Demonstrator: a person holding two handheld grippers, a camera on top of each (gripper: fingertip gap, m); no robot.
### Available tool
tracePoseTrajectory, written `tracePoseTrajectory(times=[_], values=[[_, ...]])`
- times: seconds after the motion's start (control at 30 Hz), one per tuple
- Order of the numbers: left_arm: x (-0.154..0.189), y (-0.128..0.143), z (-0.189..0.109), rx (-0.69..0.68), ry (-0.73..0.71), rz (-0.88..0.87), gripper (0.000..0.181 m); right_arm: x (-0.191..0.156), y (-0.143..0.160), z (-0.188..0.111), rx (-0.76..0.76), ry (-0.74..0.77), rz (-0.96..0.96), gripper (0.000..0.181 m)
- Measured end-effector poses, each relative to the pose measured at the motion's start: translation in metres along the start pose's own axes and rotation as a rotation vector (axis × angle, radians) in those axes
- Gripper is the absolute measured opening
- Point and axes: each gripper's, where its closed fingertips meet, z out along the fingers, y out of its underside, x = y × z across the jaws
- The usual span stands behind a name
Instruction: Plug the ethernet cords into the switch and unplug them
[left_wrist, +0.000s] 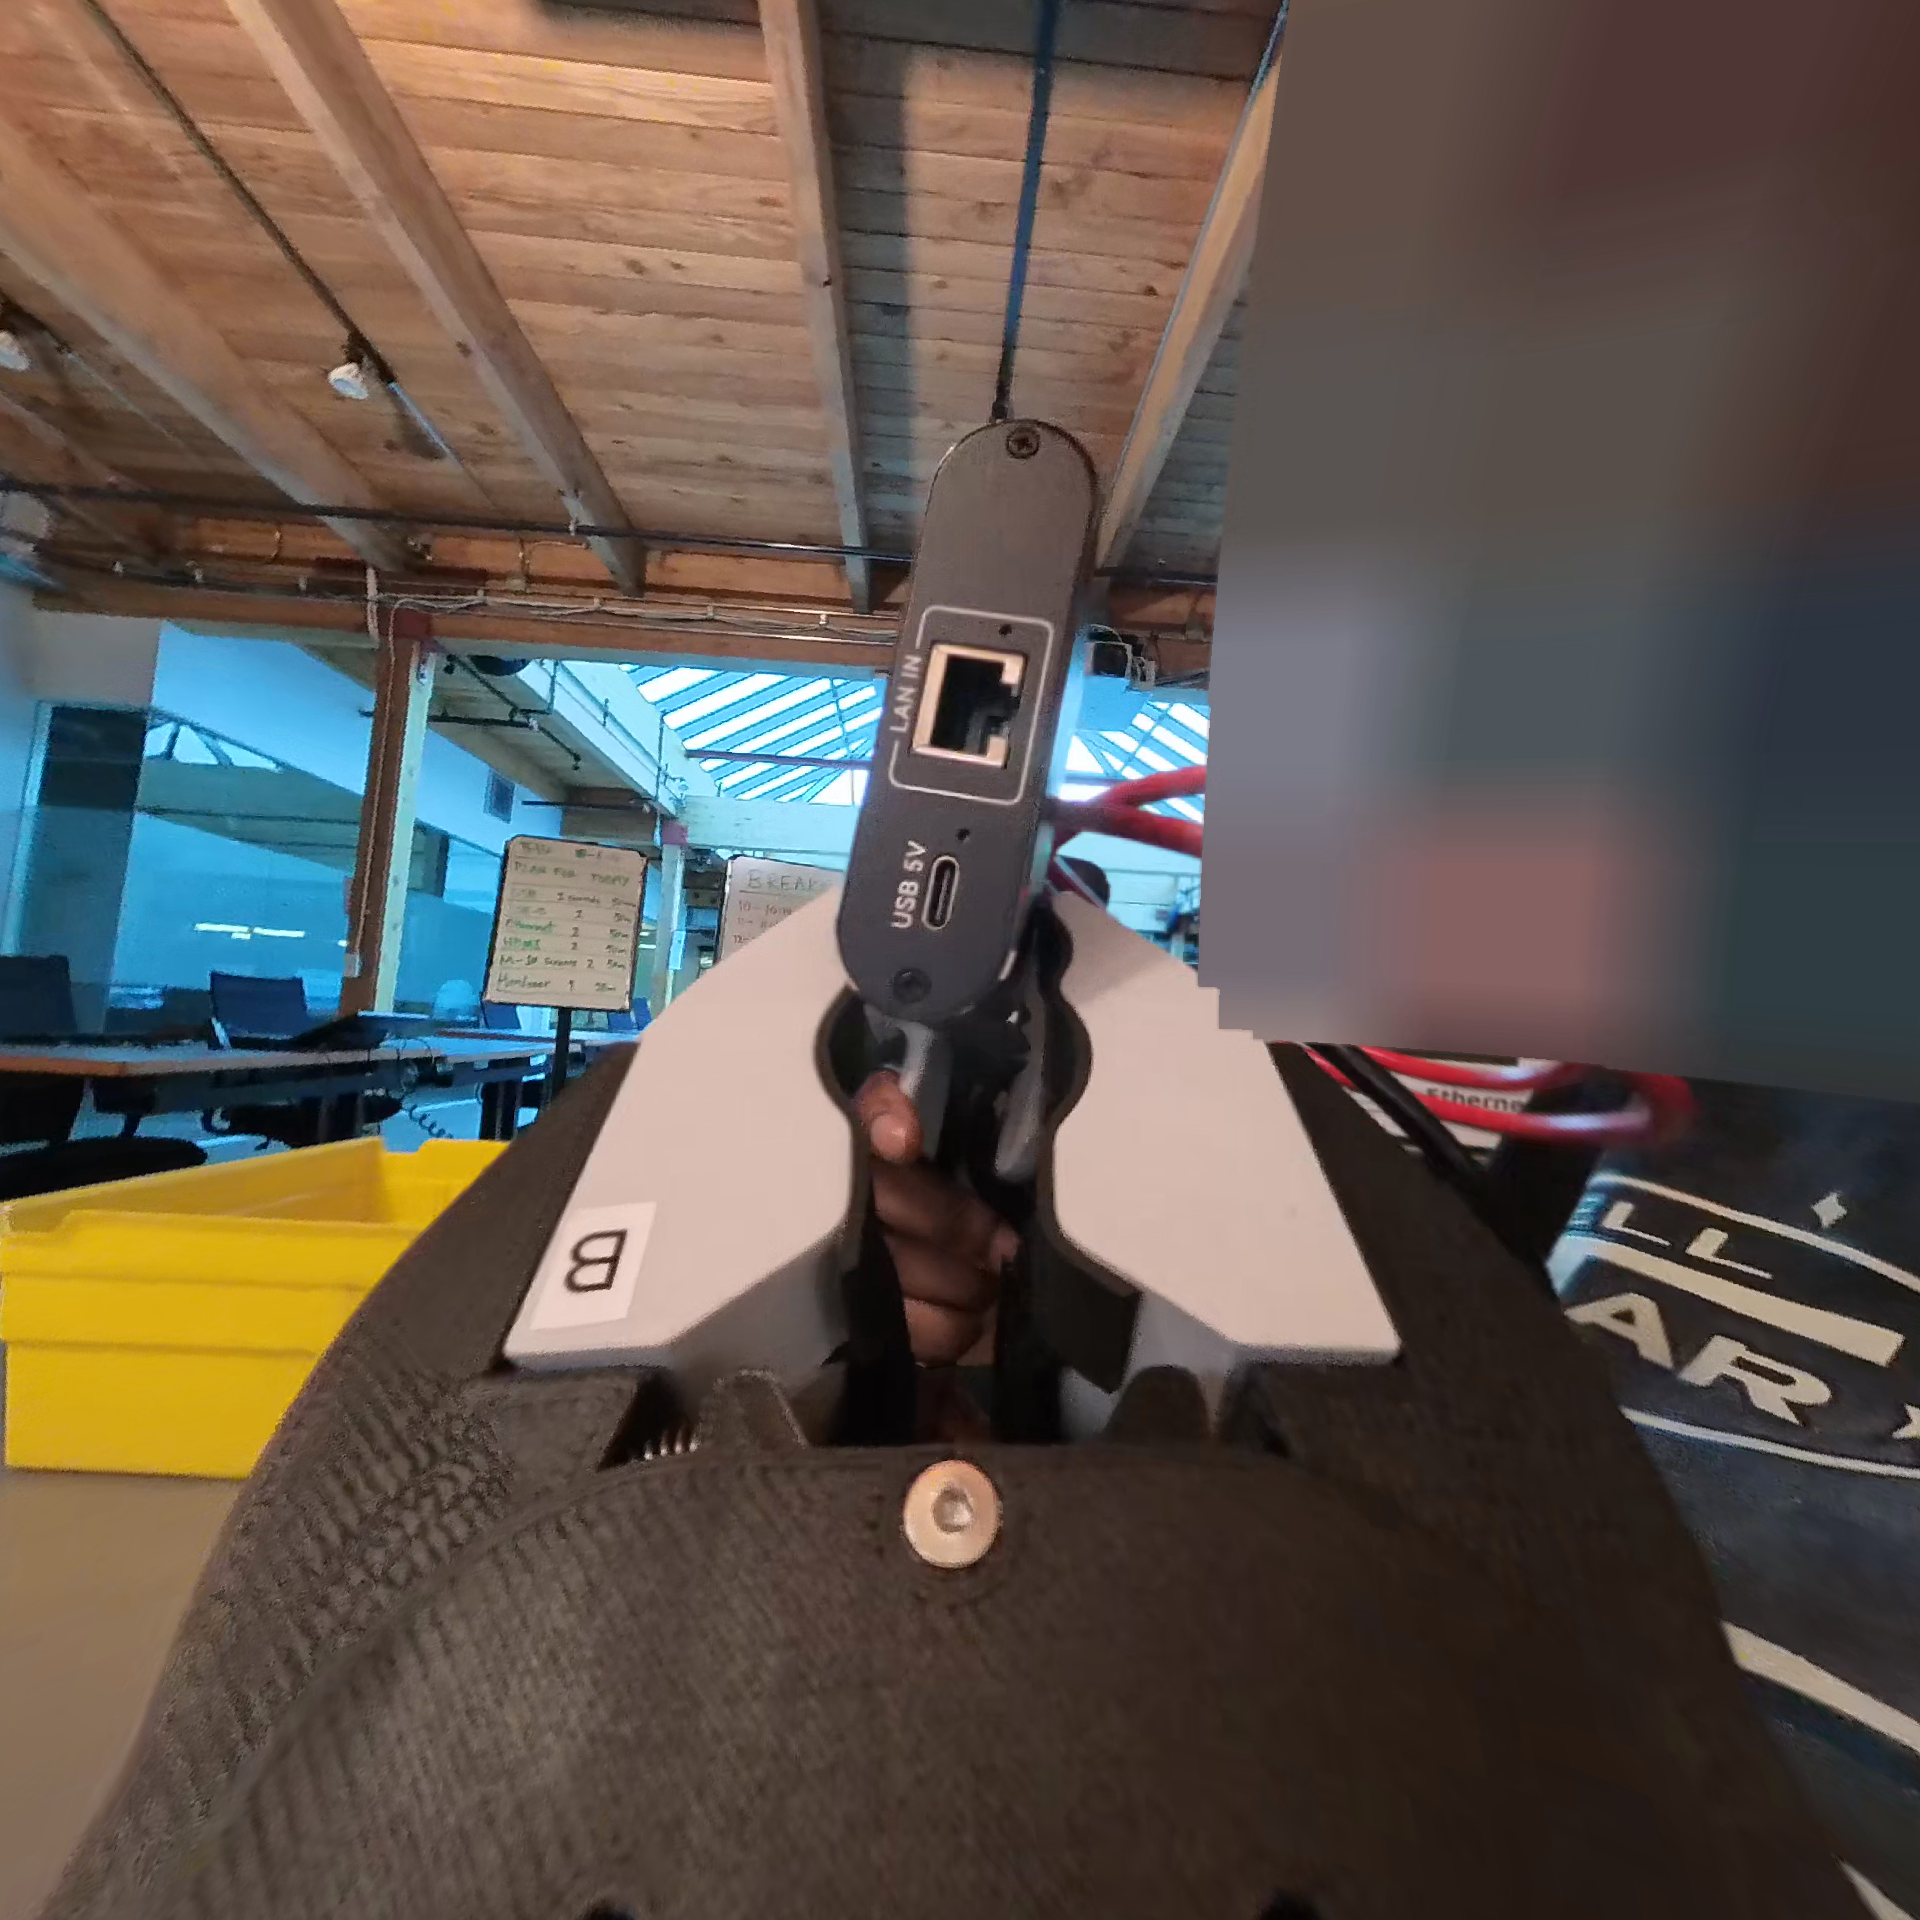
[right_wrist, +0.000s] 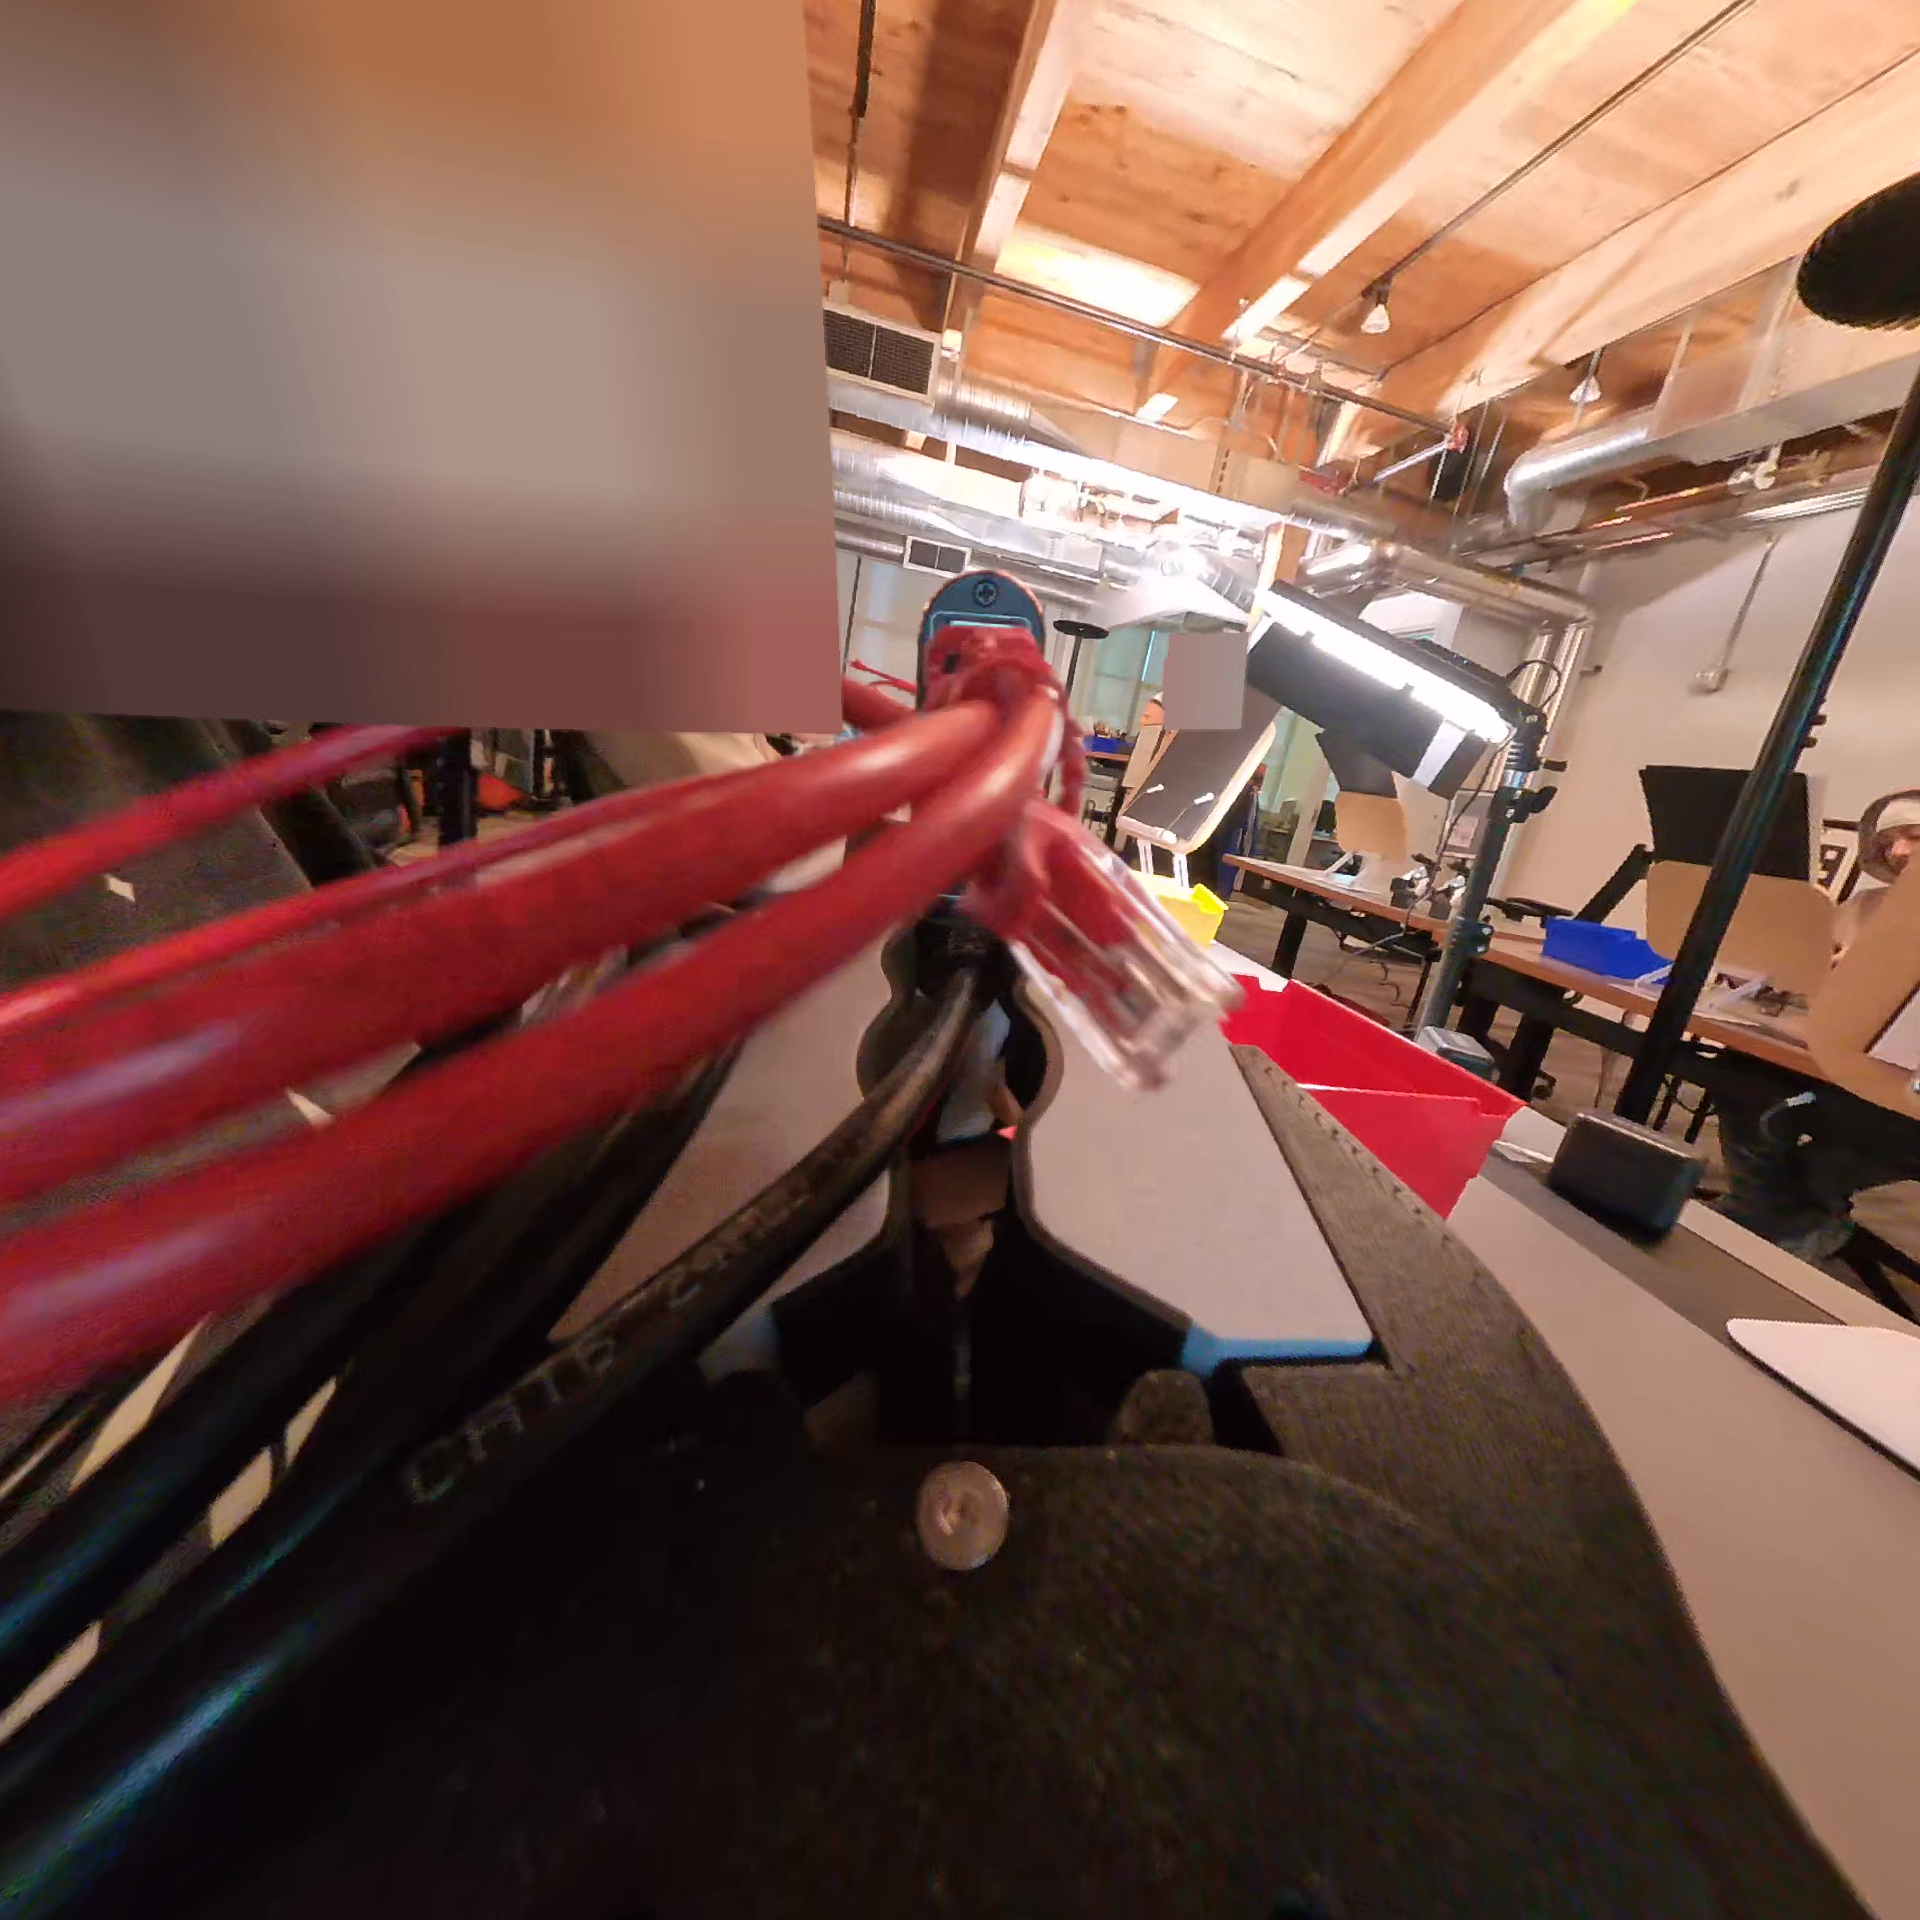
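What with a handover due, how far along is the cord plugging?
Done: nothing clearly plugged in. In hand: the left gripper holds the switch upright. Left: its end port is empty, and a red cord's clear plug dangles free. The switch's far end is too blurred to judge.

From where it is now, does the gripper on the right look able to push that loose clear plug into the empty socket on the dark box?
Probably not directly. The right gripper is crowded by black and red cords, and the loose plug dangles free. The empty socket faces the left gripper's camera, away from the right one.
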Motion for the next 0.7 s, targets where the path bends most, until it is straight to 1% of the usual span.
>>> tracePoseTrajectory(times=[0.03,0.13,0.2,0.23,0.27,0.37,0.4,0.63,0.7], values=[[0.002,-0.001,0.0,0.004,0.018,0.0,0.026,-0.001,-0.001,0.0,0.0,-0.004,0.006,0.013],[0.005,-0.004,-0.002,0.015,0.049,-0.029,0.026,-0.003,-0.001,0.003,-0.021,-0.007,0.01,0.008],[0.01,-0.007,-0.002,0.035,0.086,-0.038,0.026,-0.007,-0.001,0.004,-0.049,-0.006,-0.023,0.012],[0.013,-0.01,-0.003,0.049,0.104,-0.034,0.026,-0.008,-0.001,0.004,-0.07,-0.002,-0.048,0.022],[0.016,-0.012,-0.004,0.06,0.123,-0.036,0.026,-0.009,-0.001,0.004,-0.086,0.001,-0.071,0.024],[0.018,-0.014,-0.005,0.069,0.137,-0.033,0.026,-0.012,-0.003,0.005,-0.114,0.009,-0.117,0.018],[0.018,-0.014,-0.005,0.072,0.14,-0.032,0.026,-0.013,-0.003,0.005,-0.115,0.014,-0.124,0.019],[0.018,-0.016,-0.006,0.086,0.139,-0.024,0.025,-0.015,-0.005,0.009,-0.099,0.032,-0.082,0.015],[0.018,-0.015,-0.005,0.08,0.137,-0.014,0.025,-0.015,-0.002,0.01,-0.114,0.039,-0.089,0.008]])
